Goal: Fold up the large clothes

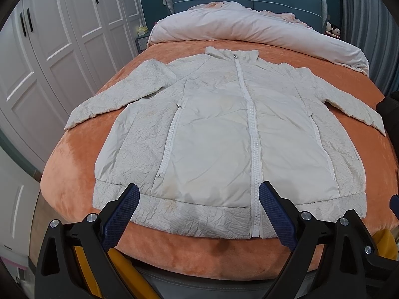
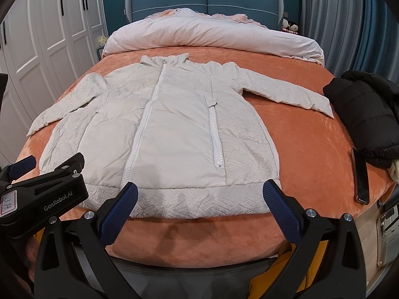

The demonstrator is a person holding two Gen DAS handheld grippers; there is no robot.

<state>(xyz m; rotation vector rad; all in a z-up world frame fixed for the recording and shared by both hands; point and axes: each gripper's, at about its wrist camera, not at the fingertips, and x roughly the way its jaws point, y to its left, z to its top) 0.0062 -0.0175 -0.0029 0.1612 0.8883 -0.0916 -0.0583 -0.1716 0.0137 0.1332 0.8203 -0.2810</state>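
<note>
A large white zip-up jacket (image 1: 214, 129) (image 2: 159, 129) lies flat and face up on the orange bedspread (image 1: 74, 154) (image 2: 304, 154), zipped shut, both sleeves spread outward, hem toward me. My left gripper (image 1: 199, 189) hovers above the hem near the main zipper, open, nothing between its blue-padded fingers (image 1: 124, 211). My right gripper (image 2: 199, 186) hangs open over the hem's right half, also holding nothing. The left gripper's body (image 2: 42, 189) shows at the left edge of the right wrist view.
A black puffy jacket (image 2: 366, 114) lies bunched at the bed's right side, with a phone (image 2: 360, 174) beside it. A folded pale duvet (image 2: 209, 37) covers the head of the bed. White wardrobe doors (image 1: 49, 49) stand to the left, curtains to the right.
</note>
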